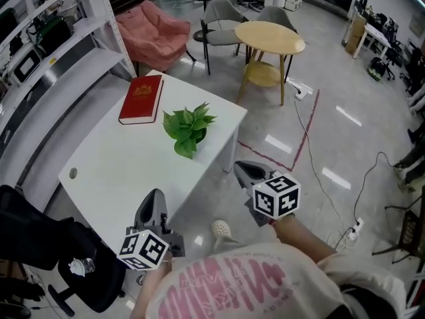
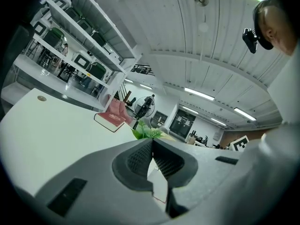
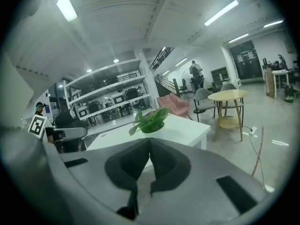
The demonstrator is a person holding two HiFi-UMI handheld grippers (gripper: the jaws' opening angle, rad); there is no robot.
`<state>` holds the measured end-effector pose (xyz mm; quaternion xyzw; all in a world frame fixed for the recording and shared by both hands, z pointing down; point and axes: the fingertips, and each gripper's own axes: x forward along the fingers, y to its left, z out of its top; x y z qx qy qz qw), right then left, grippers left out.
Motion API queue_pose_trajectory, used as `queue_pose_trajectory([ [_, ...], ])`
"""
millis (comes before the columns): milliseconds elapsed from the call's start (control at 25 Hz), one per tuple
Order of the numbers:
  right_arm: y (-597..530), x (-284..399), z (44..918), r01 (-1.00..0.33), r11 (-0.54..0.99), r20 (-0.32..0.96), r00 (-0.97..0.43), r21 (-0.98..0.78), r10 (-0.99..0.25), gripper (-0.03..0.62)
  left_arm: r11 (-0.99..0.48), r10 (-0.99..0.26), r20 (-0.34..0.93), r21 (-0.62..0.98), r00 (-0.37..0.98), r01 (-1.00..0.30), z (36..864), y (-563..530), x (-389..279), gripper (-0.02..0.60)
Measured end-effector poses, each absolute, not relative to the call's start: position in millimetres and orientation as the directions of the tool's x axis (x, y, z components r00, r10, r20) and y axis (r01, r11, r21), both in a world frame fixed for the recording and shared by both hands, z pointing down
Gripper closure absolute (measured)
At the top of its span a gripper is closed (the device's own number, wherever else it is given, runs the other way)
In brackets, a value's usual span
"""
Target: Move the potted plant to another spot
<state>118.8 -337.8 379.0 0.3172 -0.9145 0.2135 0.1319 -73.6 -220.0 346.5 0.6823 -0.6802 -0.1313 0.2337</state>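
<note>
Plant stands upright on the white table, toward the tabletop's right corner and a little in from both edges that meet there. Its long axis runs straight up. The leaves are broad, smooth, pointed and bright green, and they fan out on all sides. One cluster droops toward the near edge. The right gripper view shows a low, round white pot under them.

A red hardcover book lies flat near the far corner, its long side running toward the plant, clear of the leaves. A small round grommet sits near the left corner. The tabletop is plain, matte and rectangular.

The left gripper is over the near edge of the tabletop, its ribbed grey pads pressed tip to tip with nothing between them. The right gripper hangs just off that edge, above the glossy floor, its dark pads likewise closed and empty. Both point toward the plant and are well apart from it.
</note>
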Motion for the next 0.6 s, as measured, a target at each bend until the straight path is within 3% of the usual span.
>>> queue_pose_trajectory([
  [600,-420.6,54.5,395.0,-0.487,0.777,0.311,-0.869,-0.4,-0.385,0.588,0.13,-0.98,0.197,0.494,-0.035,-0.86,360.5,-303.4,-119.6,0.578],
])
